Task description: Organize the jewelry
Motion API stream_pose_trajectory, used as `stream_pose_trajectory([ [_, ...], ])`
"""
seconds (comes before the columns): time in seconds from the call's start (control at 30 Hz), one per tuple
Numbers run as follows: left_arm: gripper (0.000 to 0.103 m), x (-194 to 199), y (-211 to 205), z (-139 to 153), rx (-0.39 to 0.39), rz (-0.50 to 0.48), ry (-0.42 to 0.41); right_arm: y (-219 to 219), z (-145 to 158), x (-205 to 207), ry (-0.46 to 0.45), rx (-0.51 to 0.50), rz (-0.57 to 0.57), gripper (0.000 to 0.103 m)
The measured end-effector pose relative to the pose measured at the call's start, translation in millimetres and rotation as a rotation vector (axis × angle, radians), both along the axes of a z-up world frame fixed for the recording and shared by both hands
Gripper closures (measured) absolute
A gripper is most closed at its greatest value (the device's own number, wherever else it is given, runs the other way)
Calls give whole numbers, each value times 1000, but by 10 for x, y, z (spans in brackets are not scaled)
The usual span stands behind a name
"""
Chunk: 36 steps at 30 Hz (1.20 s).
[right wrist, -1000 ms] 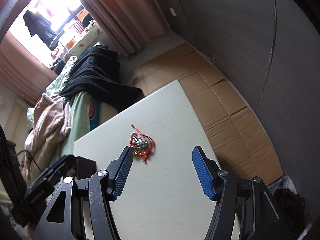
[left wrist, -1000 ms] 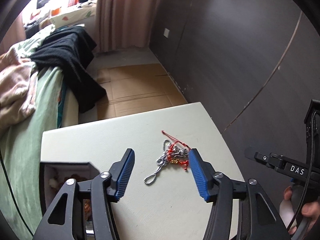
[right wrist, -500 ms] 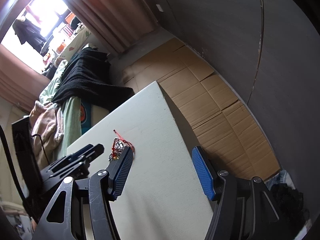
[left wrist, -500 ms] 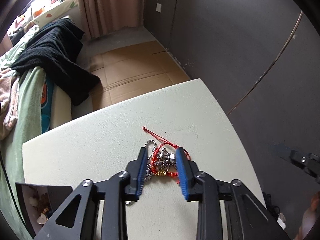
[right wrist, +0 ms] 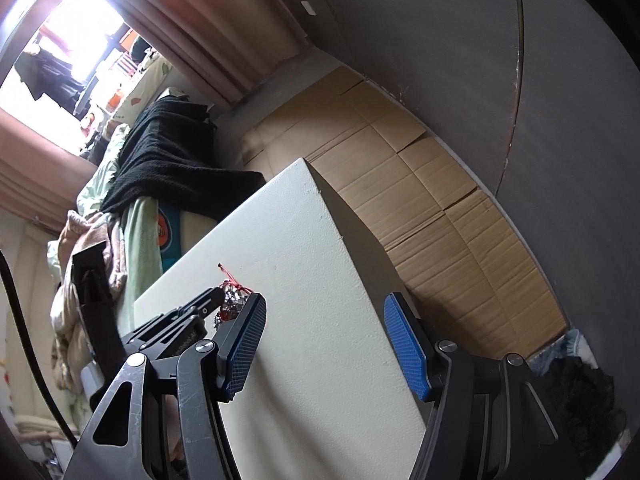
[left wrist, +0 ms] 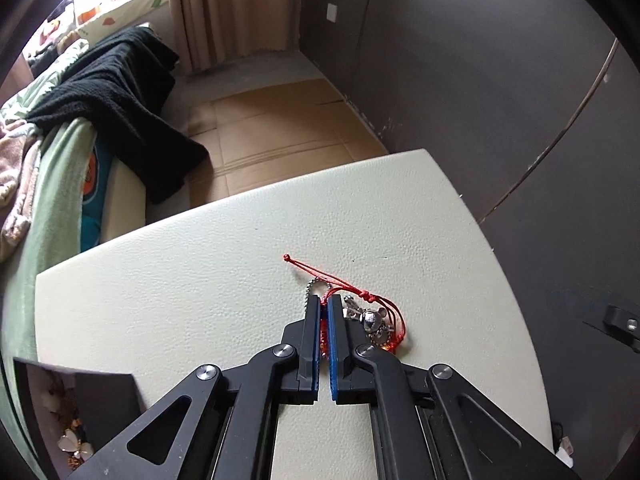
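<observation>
From the left wrist, the left tongs are pinched shut on the tangled jewelry lying on the tabletop; the box already holds pieces (so sorting is partway). From the right wrist, the right tongs gape, empty.

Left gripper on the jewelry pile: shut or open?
Shut. The left gripper has its blue pads nearly together, pinching red cord from the tangled jewelry on the table; the silver charm lies outside the jaws.

Readable text: we find none in either view.
Labels, brands, numbers: we can make out none on anything shown.
</observation>
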<state>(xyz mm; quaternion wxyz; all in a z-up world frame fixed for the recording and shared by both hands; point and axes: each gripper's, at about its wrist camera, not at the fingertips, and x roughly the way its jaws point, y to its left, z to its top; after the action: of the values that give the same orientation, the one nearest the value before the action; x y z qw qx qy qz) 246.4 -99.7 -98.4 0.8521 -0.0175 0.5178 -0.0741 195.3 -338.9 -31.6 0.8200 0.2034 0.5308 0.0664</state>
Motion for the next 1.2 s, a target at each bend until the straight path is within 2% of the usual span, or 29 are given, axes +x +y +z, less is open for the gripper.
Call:
stream_pose_trajectory([
  [0.17,100,-238,187,304,-93,22,-54,59,-9,0,-1,3,7,41],
  [0.33,100,-522,369,576,-124,47,-130,195,-31,21,-4,6,40,41],
  [0.57,100,-901,869,694,-208,158,-194,533,-64,59,-23,24,118,41],
  [0.6,100,-946,956,703,-224,177,-207,597,-76,73,-25,12,128,39],
  [0.63,100,-973,1004,715,-233,188,-214,649,-88,91,-26,1,133,31],
  [0.7,100,-1003,1135,716,-246,214,-219,778,-102,116,-40,-19,147,24],
  [1.07,100,-1029,1677,672,-357,253,-207,1520,-279,196,-82,-304,266,24],
  [1.2,100,-1059,1789,645,-378,264,-204,1737,-359,172,-107,-458,305,24],
])
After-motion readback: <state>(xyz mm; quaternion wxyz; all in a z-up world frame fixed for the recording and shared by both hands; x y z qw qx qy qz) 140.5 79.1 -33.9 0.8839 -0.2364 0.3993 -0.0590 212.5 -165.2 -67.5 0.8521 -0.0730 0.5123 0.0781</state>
